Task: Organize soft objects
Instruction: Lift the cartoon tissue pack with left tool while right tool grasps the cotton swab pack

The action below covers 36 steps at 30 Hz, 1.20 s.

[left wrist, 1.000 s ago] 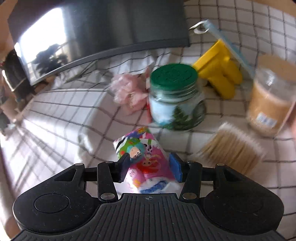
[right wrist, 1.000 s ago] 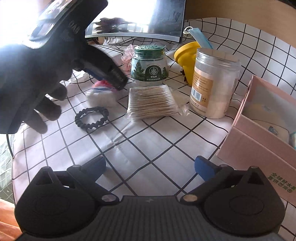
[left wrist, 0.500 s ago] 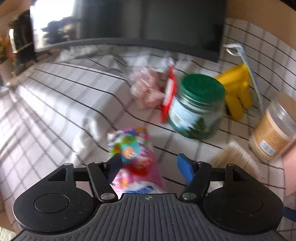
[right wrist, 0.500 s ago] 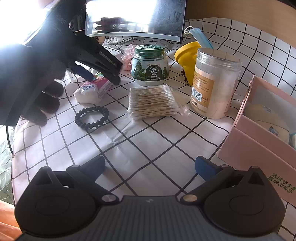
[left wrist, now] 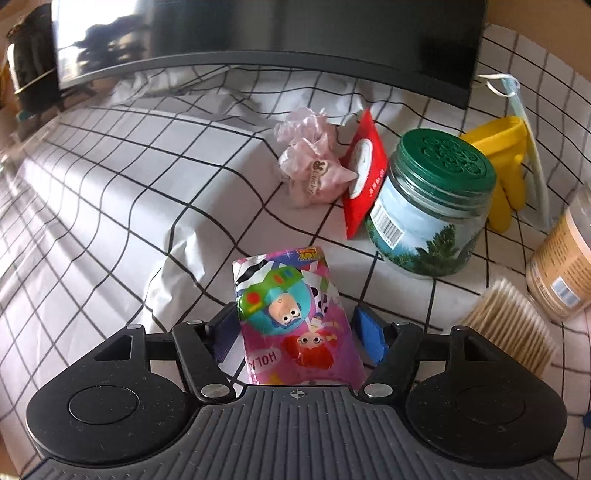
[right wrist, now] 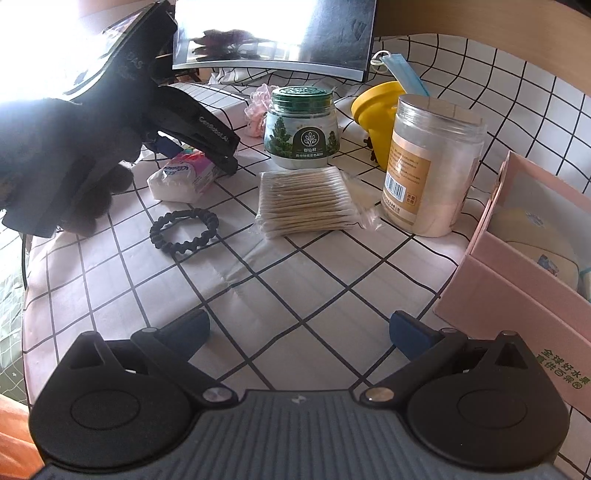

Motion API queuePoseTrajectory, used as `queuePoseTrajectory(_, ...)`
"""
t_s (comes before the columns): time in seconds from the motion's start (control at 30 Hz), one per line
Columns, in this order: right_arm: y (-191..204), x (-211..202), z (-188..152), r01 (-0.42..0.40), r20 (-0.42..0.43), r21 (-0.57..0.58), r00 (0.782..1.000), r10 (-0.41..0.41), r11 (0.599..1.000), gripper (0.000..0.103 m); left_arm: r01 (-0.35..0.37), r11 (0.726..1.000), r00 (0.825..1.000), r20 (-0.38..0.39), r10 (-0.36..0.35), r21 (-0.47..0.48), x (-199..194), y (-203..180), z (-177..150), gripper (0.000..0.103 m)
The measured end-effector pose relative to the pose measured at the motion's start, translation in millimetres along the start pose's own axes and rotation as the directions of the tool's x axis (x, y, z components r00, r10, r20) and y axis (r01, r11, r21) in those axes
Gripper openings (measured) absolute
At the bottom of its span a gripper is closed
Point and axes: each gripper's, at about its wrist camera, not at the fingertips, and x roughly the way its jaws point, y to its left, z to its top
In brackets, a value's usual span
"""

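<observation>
A small tissue pack point(left wrist: 295, 317) with bright cartoon print lies on the checked cloth between the fingers of my left gripper point(left wrist: 295, 325). The jaws are opening; the right pad point(left wrist: 369, 336) stands clear of the pack. From the right wrist view the pack point(right wrist: 184, 177) rests under the left gripper point(right wrist: 195, 155), which a black-gloved hand point(right wrist: 66, 155) holds. A pink scrunchie point(left wrist: 310, 166) and a red packet point(left wrist: 364, 173) lie beyond, and a black hair tie point(right wrist: 184, 230) lies nearer. My right gripper point(right wrist: 299, 328) hangs open over bare cloth, with nothing between its fingers.
A green-lidded jar point(right wrist: 301, 129), a bag of cotton swabs point(right wrist: 306, 199) and a clear jar point(right wrist: 432, 166) stand mid-table. A yellow glove point(left wrist: 506, 166) and a blue face mask point(right wrist: 402, 70) lie behind. An open pink box point(right wrist: 517, 280) stands right; a monitor point(left wrist: 258, 33) closes the back.
The left jaws have spread and let go of the tissue pack, which now lies on the cloth. The left gripper has shifted sideways and rolled. The right gripper has stayed still.
</observation>
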Motion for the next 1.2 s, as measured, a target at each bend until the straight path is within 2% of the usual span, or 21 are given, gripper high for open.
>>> queuePoseTrajectory(0.07,0.7,1.4,3.6,0.004,-0.023,0.01,1.0,-0.003,1.0,0.102,0.012,1.0,1.0,-0.003,-0.012,0.017,-0.8,2.6,-0.8,0.073)
queuePoseTrajectory(0.13,2.6,2.3,11.1,0.002,-0.043,0.035,0.999,0.0,0.999,0.096,0.031,0.998,1.0,-0.006,-0.031,0.047,-2.6,3.8,-2.4,0.073)
queuePoseTrajectory(0.2,6.0,0.0,23.8,0.003,-0.028,0.066,1.0,-0.001,0.998,0.095,0.056,0.995,0.998,-0.011,-0.056,0.08,-4.4,6.1,-3.6,0.073)
queuePoseTrajectory(0.33,19.7,-0.2,57.9,0.082,0.033,0.058,0.996,-0.084,0.995,0.095,0.096,0.989,0.995,-0.002,-0.096,0.109,-7.9,15.9,-6.3,0.063)
queuePoseTrajectory(0.43,28.2,18.0,80.9,0.18,-0.003,0.024,0.984,-0.18,0.983,0.095,0.136,0.985,0.99,0.01,-0.138,0.108,-10.0,23.9,-9.8,0.06)
queuePoseTrajectory(0.5,25.4,25.7,89.4,0.206,-0.049,0.083,0.978,-0.202,0.975,0.095,0.156,0.982,0.987,0.014,-0.159,0.11,-11.3,26.5,-11.9,0.06)
queuePoseTrajectory(0.57,19.6,28.8,94.4,0.194,-0.103,0.208,0.979,-0.176,0.959,0.095,0.178,0.977,0.983,0.025,-0.182,0.116,-11.4,29.5,-13.9,0.06)
queuePoseTrajectory(0.67,14.4,35.3,101.2,0.143,-0.143,0.423,0.986,-0.09,0.895,0.095,0.218,0.972,0.975,0.03,-0.221,0.092,-10.1,36.7,-12.7,0.06)
queuePoseTrajectory(0.7,15.5,40.4,104.6,0.148,-0.152,0.461,0.985,-0.086,0.875,0.094,0.234,0.969,0.971,0.026,-0.237,0.081,-9.1,40.2,-10.8,0.06)
queuePoseTrajectory(0.8,15.1,59.8,113.3,0.205,-0.186,0.568,0.975,-0.118,0.797,0.092,0.293,0.954,0.956,0.006,-0.294,0.06,-7.9,51.3,-5.9,0.059)
queuePoseTrajectory(0.87,12.0,71.8,116.7,0.259,-0.219,0.635,0.964,-0.152,0.728,0.091,0.325,0.944,0.946,-0.001,-0.325,0.059,-6.6,58.0,-4.3,0.059)
queuePoseTrajectory(0.93,8.4,84.1,119.0,0.319,-0.258,0.686,0.947,-0.192,0.654,0.086,0.33,0.941,0.944,0.001,-0.331,0.074,-5.9,61.0,-4.3,0.058)
queuePoseTrajectory(0.97,8.1,91.0,120.1,0.345,-0.277,0.691,0.938,-0.208,0.635,0.086,0.329,0.94,0.944,0.002,-0.331,0.086,-5.9,61.2,-4.8,0.058)
queuePoseTrajectory(1.1,23.1,113.6,131.5,0.462,-0.299,0.591,0.887,-0.352,0.661,0.086,0.316,0.94,0.947,0.009,-0.32,0.131,-8.0,57.4,-9.4,0.058)
queuePoseTrajectory(1.17,30.6,118.4,129.7,0.495,-0.286,0.524,0.869,-0.404,0.694,0.079,0.318,0.938,0.946,0.012,-0.323,0.14,-8.2,58.2,-10.4,0.058)
queuePoseTrajectory(1.2,32.8,116.9,127.8,0.496,-0.275,0.494,0.868,-0.413,0.714,0.078,0.32,0.937,0.946,0.011,-0.324,0.142,-8.2,59.3,-10.5,0.058)
